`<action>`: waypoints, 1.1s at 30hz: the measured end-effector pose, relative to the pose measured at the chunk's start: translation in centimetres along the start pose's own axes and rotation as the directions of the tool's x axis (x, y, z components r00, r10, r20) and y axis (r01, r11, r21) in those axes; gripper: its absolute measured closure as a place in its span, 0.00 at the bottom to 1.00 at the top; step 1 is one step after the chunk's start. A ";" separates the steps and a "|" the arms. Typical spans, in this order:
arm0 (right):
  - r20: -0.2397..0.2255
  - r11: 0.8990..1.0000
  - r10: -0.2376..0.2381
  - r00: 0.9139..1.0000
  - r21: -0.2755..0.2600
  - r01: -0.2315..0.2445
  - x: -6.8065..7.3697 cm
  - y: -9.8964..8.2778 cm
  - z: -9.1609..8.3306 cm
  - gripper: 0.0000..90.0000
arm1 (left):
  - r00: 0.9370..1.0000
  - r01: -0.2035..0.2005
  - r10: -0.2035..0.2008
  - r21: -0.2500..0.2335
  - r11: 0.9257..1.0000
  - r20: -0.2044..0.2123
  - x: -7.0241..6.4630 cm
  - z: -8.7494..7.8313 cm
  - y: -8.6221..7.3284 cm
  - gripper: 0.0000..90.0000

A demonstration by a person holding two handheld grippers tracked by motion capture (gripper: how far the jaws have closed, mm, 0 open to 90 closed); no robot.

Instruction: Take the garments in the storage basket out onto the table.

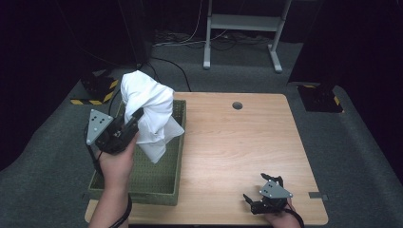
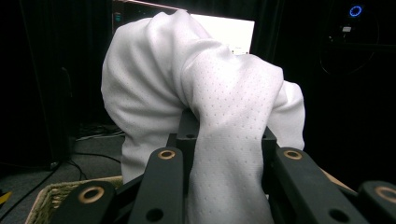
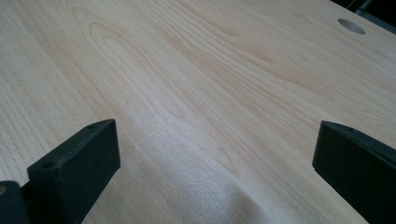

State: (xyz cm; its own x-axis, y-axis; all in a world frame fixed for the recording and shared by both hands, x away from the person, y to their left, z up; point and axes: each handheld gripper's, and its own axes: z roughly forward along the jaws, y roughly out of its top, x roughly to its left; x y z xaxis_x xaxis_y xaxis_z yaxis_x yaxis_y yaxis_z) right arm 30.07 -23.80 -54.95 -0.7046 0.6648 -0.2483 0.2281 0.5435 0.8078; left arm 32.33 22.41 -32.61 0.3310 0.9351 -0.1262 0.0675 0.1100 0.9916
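Nearest, the right gripper [image 1: 264, 194] rests low at the counter's [image 1: 237, 142] front edge, its jaws spread wide apart over bare wood. Farther in, the left gripper [image 1: 124, 130] is clamped on a white cloth [image 1: 147, 111], holding it bunched above the green woven basket [image 1: 157, 183] at the counter's left side. The cloth looks light, soft and limp, so it probably drapes and slips; a thick fold seems the safest hold. It is plain white with fine dimpled mesh.

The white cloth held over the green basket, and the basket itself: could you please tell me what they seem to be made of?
White cloth: probably a matte synthetic mesh knit, dotted with tiny pinholes. Green basket: apparently woven fibre or wicker, given its regular plaited texture and dull finish.
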 end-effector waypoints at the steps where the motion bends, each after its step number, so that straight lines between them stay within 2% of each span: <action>1: 0.000 1.000 0.000 1.000 0.000 0.000 0.0 0.0 0.0 0.00 | 1.000 -0.002 0.002 0.001 1.000 0.003 -0.1 0.1 0.1 0.81; 13: -0.002 1.000 0.003 1.000 -0.001 -0.003 0.0 0.0 0.0 0.00 | 0.999 -0.025 0.025 -0.015 1.000 0.027 -1.7 0.7 0.5 0.81; 28: -0.004 1.000 0.007 1.000 -0.003 -0.007 0.0 0.0 0.0 0.00 | 0.998 -0.014 0.017 -0.032 0.999 0.065 -3.3 1.6 0.7 0.81; 33: -0.004 1.000 0.007 1.000 -0.003 -0.007 0.0 0.0 0.0 0.00 | 0.997 -0.030 0.032 -0.035 0.999 0.072 -4.0 1.8 0.8 0.81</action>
State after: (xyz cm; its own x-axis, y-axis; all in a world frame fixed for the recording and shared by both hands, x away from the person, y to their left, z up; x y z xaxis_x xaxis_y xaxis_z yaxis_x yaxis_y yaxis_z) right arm 30.06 -23.86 -54.93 -0.7057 0.6666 -0.2401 0.2311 0.5369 0.8114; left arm 32.76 18.20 -31.38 0.3999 0.9115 -0.0957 0.0251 0.0935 0.9953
